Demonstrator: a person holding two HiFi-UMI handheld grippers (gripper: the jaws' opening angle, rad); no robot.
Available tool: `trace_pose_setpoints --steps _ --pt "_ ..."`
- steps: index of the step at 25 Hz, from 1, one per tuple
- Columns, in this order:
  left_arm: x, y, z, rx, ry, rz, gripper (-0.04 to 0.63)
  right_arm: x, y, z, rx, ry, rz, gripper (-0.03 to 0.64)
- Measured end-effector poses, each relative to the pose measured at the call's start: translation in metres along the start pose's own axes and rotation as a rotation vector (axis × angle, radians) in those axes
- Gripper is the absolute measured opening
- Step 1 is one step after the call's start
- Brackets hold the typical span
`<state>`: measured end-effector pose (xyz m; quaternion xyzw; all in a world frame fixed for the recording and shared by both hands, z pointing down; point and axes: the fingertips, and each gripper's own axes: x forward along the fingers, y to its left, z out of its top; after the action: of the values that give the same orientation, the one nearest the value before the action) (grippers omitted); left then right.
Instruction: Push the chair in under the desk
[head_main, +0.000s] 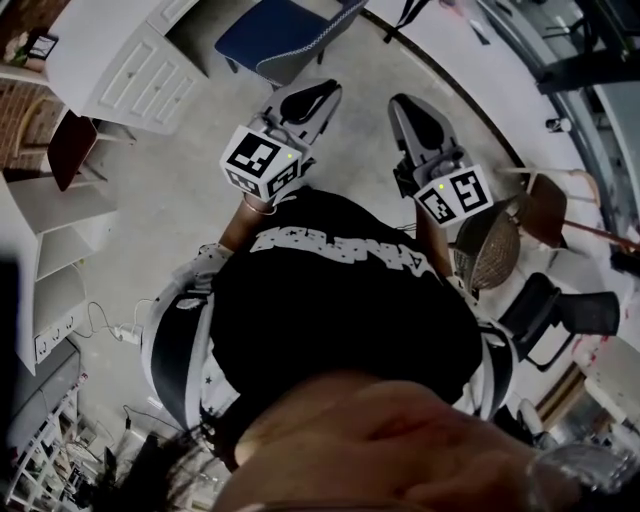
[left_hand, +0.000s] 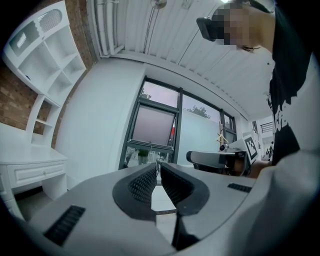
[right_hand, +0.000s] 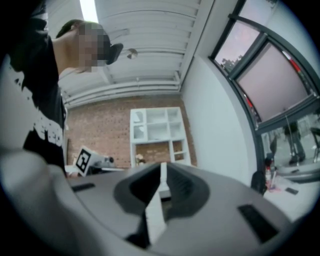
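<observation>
**Head view, near to far.** The person's black shirt (head_main: 340, 300), with white lettering, fills the frame from the centre toward 6 o'clock. Both forearms reach from it toward 12 o'clock, each carrying a tool.

- **Tools:** The left gripper (head_main: 318, 95) lies at 12 o'clock and the right gripper (head_main: 408, 108) at 1 o'clock. They sit side by side and apart.
- **Jaws:** In the left gripper view the ribbed pads meet at the tips, with only a thin slit behind them and nothing between. In the right gripper view the jaws are likewise closed together and empty.
- **Task object:** Grey floor (head_main: 190, 200) separates both tools from the chair (head_main: 272, 28). The chair has a blue seat and stands at 12 o'clock, beyond the left tool's tip, touched by neither tool.
- **Desk:** The white desk (head_main: 118, 62), with panelled drawer fronts, lies at 10 to 11 o'clock, near the chair. The blue seat shows in full on open floor beside it.
- **Surroundings:** A wicker chair (head_main: 488, 248) stands at 3 o'clock and a black office chair (head_main: 555, 318) at 4 o'clock. A power strip (head_main: 128, 333) lies at 8 o'clock.
</observation>
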<state>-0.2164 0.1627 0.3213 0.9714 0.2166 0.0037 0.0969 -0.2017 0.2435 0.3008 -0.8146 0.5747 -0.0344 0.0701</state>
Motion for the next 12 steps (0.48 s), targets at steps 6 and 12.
trace_pose_setpoints --steps 6,12 --pt "-0.0071 0.0042 -0.0005 -0.002 0.002 0.004 0.046 0.0018 0.0049 -0.002 -0.002 0.002 0.0 0.032" --pt "-0.0052 0.0061 -0.0088 -0.026 0.017 0.009 0.046 -0.0016 0.0008 -0.0075 0.011 0.031 -0.019 0.032"
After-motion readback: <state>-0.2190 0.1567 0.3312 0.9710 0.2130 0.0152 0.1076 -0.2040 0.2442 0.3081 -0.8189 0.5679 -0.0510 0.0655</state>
